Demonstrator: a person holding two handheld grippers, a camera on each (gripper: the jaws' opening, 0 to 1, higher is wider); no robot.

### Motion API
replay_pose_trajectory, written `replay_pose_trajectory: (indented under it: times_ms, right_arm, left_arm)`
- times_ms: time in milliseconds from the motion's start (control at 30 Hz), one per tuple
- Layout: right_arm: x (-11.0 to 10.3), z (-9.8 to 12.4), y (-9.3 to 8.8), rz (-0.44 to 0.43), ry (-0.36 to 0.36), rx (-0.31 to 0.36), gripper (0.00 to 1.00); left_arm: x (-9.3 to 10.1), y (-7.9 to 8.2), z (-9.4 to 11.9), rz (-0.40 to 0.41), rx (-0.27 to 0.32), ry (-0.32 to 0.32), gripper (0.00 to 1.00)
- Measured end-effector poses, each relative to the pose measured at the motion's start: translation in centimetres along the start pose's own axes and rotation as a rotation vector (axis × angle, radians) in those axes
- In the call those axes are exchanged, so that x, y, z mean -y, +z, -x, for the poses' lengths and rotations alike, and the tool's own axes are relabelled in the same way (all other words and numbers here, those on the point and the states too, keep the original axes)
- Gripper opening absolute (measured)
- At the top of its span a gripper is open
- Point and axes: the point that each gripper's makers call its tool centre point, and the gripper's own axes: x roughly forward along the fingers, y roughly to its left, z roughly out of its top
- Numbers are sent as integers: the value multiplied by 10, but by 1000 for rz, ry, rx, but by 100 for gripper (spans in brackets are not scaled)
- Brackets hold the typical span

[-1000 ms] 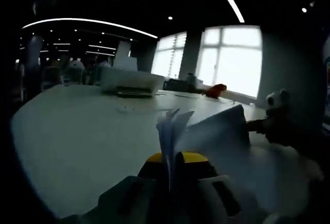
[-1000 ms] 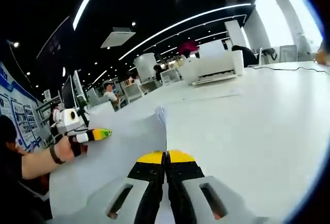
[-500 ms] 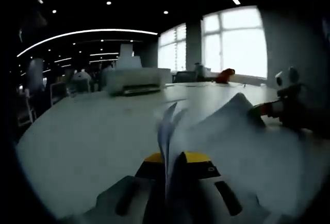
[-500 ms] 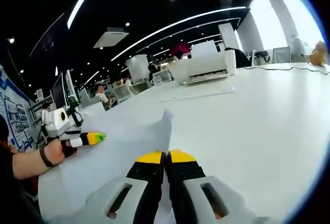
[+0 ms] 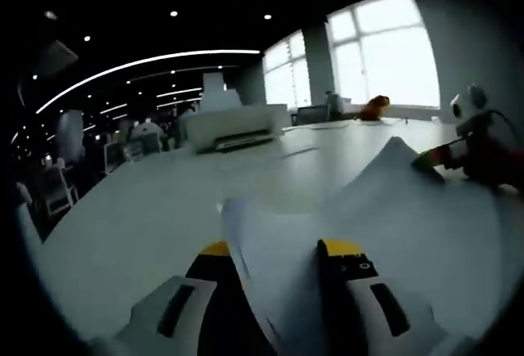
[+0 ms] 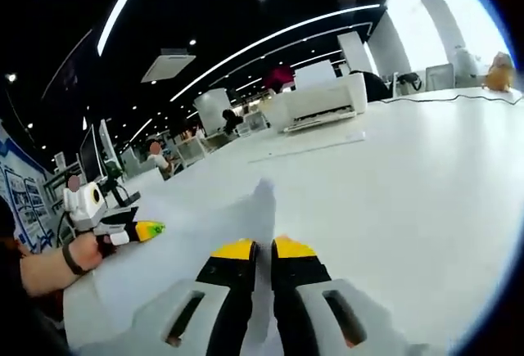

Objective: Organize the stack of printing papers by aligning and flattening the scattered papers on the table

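Left tongs point(image 5: 278, 250) now sprung apart, papers point(image 5: 393, 209) loose between; right tongs point(image 6: 262, 250) clamped on papers; no legible writing.

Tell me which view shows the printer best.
The right gripper view: the printer is bright, its white body and front slot clear beyond the table. In the left gripper view the printer is dim and hazy.

A broad white table point(image 6: 426, 176) carries loose papers point(image 5: 385, 209), a white printer point(image 6: 323, 102) and a cable point(image 6: 442, 98).
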Motion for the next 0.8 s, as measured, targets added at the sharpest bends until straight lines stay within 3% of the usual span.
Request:
replay_pose_trajectory:
  times_ms: [367,800]
  right_arm:
    - [12,-8,0,11,-35,-13,6]
    - [27,-15,0,68,-83,-31,11]
  left_arm:
    - [-17,-6,-2,61,-25,33,50]
    - [-20,-6,-6,34,-26,49,50]
